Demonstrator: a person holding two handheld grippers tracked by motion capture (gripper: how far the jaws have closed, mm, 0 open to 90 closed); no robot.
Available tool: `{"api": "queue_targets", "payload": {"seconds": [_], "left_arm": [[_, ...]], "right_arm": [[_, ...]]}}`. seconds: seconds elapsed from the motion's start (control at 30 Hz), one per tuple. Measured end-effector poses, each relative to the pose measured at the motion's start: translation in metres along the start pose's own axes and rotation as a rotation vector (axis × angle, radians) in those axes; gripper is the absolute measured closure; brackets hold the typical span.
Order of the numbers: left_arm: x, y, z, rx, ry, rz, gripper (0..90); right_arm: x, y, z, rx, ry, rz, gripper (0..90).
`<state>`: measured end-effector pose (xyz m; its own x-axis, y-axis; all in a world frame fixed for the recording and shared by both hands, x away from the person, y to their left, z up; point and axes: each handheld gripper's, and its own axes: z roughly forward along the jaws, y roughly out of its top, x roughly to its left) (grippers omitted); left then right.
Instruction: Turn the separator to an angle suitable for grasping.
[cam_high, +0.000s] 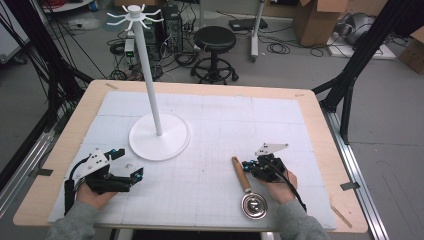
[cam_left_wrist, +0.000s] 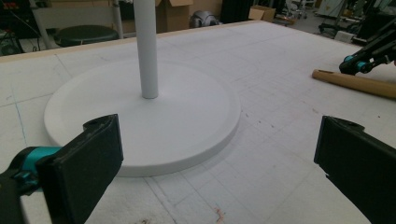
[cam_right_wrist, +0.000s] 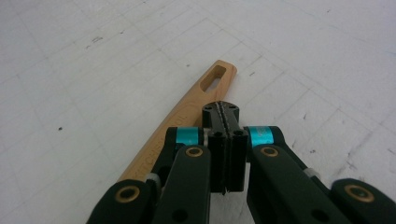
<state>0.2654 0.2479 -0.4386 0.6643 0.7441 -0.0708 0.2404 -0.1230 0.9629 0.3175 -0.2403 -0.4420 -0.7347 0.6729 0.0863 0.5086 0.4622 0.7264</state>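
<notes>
A ladle (cam_high: 248, 190) with a wooden handle (cam_high: 241, 174) and a shiny metal bowl (cam_high: 254, 205) lies flat on the white gridded mat (cam_high: 210, 130), toward the near right of the table (cam_high: 310, 107). Its long axis runs from the bowl at the near edge up and slightly left, so the handle's slotted end (cam_right_wrist: 215, 77) points away from the person, toward the far side. Just right of the handle sits the right gripper (cam_high: 248, 165), its jaws pressed fully together with nothing between them; in the right gripper view the handle passes just beside and below the closed tips. Well apart on the left, the left gripper (cam_high: 129, 166) is held with jaws spread wide and empty, facing the round white base (cam_left_wrist: 140, 116) of a tall hook stand (cam_high: 150, 80).
</notes>
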Motion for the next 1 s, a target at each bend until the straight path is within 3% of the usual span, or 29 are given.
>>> {"api": "queue_targets", "payload": {"seconds": [0.47,1.0], "left_arm": [[0.001,-0.002,-0.001,0.009,0.008,0.001,1.8],[0.001,-0.002,0.0,0.013,0.008,0.002,1.8]], "right_arm": [[0.001,0.002,0.007,0.013,0.02,0.003,90.0],[0.018,0.015,0.019,0.044,0.053,-0.068,90.0]]}}
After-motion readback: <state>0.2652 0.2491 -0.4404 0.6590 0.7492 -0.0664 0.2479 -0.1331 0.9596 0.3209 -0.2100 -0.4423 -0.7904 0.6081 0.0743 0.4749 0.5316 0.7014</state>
